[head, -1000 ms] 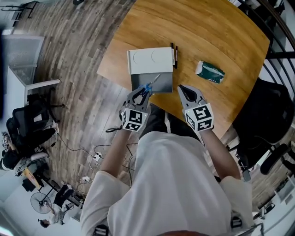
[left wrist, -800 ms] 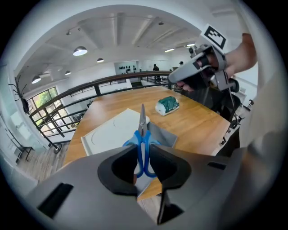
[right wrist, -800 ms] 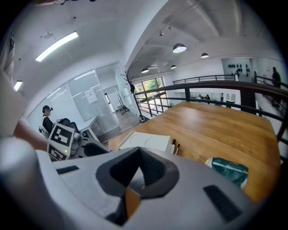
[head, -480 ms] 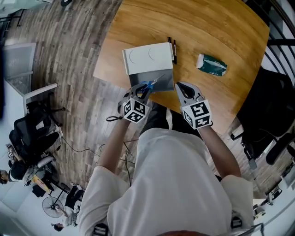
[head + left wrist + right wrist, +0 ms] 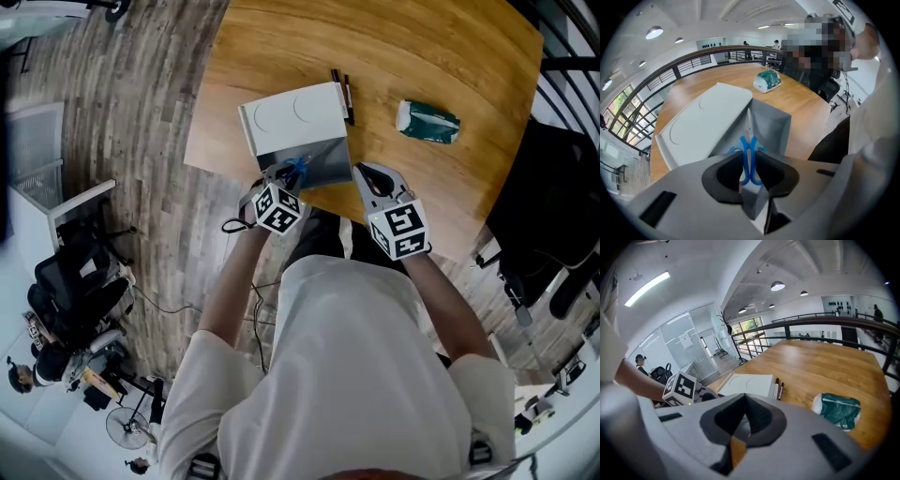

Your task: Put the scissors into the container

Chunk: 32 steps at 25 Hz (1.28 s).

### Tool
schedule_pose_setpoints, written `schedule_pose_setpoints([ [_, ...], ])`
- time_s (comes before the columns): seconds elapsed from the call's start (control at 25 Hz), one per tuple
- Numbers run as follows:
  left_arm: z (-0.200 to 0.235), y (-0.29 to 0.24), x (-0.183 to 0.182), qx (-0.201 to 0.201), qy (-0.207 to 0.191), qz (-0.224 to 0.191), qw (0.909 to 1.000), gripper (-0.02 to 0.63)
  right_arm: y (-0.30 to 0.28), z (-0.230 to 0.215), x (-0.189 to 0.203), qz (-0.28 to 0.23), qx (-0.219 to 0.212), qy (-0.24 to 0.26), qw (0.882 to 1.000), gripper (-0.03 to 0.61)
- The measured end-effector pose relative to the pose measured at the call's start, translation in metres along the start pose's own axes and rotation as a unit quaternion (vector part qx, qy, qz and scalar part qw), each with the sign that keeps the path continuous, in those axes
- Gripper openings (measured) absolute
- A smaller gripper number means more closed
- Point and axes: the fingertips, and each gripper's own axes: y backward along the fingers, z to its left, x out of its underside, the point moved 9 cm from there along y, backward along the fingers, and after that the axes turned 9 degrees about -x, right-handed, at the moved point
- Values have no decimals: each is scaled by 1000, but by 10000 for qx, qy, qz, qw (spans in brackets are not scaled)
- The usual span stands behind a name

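The blue-handled scissors [image 5: 298,172] are clamped by their handles in my left gripper [image 5: 286,175], blades pointing away from me. In the left gripper view the scissors [image 5: 749,157] stand between the dark pads, and their blade tip reaches over the open grey container [image 5: 771,124]. That container [image 5: 325,164] lies near the table's front edge, with its white lid [image 5: 291,117] resting behind it. My right gripper [image 5: 368,174] hovers just right of the container, shut and holding nothing; its pads meet at the tips [image 5: 745,401].
Two dark markers [image 5: 342,86] lie beside the lid's right edge. A green packet [image 5: 429,123] sits farther right on the wooden table [image 5: 450,56]. The table's front edge runs just under both grippers. Chairs and cables stand on the floor at the left.
My left gripper has carried the scissors forward and slightly right, so they now sit over the container's opening instead of at its front edge. The right gripper has barely shifted.
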Motion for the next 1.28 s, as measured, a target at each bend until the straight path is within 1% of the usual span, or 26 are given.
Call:
schedule_pose_setpoints([
  [0.28, 5, -23, -1, 12, 124, 485, 9987, 79, -4, -5, 5, 36, 99, -106, 9999, 2],
  [0.52, 6, -33, -1, 12, 56, 794, 9968, 82, -5, -7, 5, 55, 175, -143, 9997, 3],
  [0.64, 6, -38, -1, 8, 14, 881, 9961, 84, -6, -9, 6, 66, 216, -178, 9996, 2],
  [0.8, 7, -39, -1, -31, -36, 827, 9966, 87, -6, -10, 7, 65, 255, -188, 9995, 2],
  [0.92, 7, -36, -2, -9, -15, 756, 9971, 116, -6, -7, 8, 67, 271, -181, 9994, 3],
  [1.28, 15, -7, -6, -67, 173, 356, 9992, 114, -3, 12, -9, 19, 345, 91, 9994, 2],
])
